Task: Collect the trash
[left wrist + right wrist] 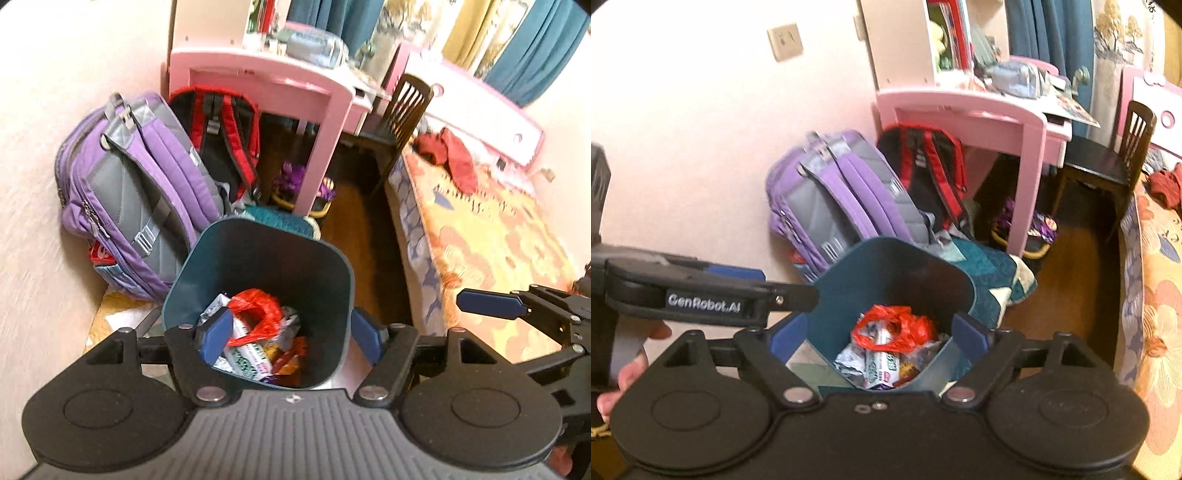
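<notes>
A dark teal trash bin [266, 254] stands on the floor, also in the right wrist view [905, 273]. Inside lie a red plastic bag [258, 314] [897, 326], a white and green wrapper [247, 356] [882, 367] and other wrappers. My left gripper [291, 336] is open and empty above the bin's near rim. My right gripper [879, 338] is open and empty over the bin too. The right gripper's finger shows in the left wrist view [491, 304], and the left gripper's body in the right wrist view [701, 291].
A purple backpack [136, 199] and a red and black backpack [221, 136] lean on the wall behind the bin. A pink desk [288, 88], a dark chair [402, 114] and a bed with a floral cover [487, 243] stand to the right.
</notes>
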`<state>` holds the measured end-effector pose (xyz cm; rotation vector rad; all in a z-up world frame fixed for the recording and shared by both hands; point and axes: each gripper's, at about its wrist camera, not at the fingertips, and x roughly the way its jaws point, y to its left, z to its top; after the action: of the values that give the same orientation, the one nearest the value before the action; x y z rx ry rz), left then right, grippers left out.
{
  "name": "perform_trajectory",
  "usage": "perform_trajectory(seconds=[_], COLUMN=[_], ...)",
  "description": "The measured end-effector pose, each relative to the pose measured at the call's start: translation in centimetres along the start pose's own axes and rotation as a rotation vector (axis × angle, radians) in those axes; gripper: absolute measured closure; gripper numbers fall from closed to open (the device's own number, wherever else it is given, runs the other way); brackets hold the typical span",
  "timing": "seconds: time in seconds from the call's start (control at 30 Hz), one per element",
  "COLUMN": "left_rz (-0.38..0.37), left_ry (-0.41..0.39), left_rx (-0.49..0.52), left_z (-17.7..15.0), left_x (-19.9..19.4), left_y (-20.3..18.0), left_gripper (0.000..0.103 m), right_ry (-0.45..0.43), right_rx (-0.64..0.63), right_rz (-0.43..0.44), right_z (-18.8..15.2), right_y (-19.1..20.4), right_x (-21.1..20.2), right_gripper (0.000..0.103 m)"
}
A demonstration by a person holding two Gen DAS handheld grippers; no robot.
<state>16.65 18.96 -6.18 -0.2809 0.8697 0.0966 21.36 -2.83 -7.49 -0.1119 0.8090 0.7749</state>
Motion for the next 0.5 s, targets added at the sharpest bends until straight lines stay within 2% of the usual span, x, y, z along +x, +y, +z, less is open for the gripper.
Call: perform_trajectory(seconds=[0.17, 0.27, 0.37, 0.5], left_rz=[0.017, 0.039, 0.071, 0.088], left_ry=[-0.069, -0.105, -0.137, -0.192], left_rx=[-0.035, -0.045, -0.045, -0.047], left_z=[-1.4, -2.3, -3.1, -4.0], left_x=[-3.4, -5.2, -6.6, -8.8], left_y=[-1.9, -3.2, -4.2, -5.5], left_gripper=[0.029, 0.024, 0.024, 0.022], right_ry=[-0.052, -0.084, -0.124, -0.16], right_rx=[-0.014, -0.032, -0.043, -0.049], right_rz=[0.039, 0.052, 0.058, 0.058], right_z=[-0.5, -0.7, -1.2, -1.6], right_y=[-0.7, -1.1, -1.4, -1.7], right_x=[-3.6, -5.7, -7.7, -9.8], right_gripper=[0.011, 0.006, 0.001, 0.0])
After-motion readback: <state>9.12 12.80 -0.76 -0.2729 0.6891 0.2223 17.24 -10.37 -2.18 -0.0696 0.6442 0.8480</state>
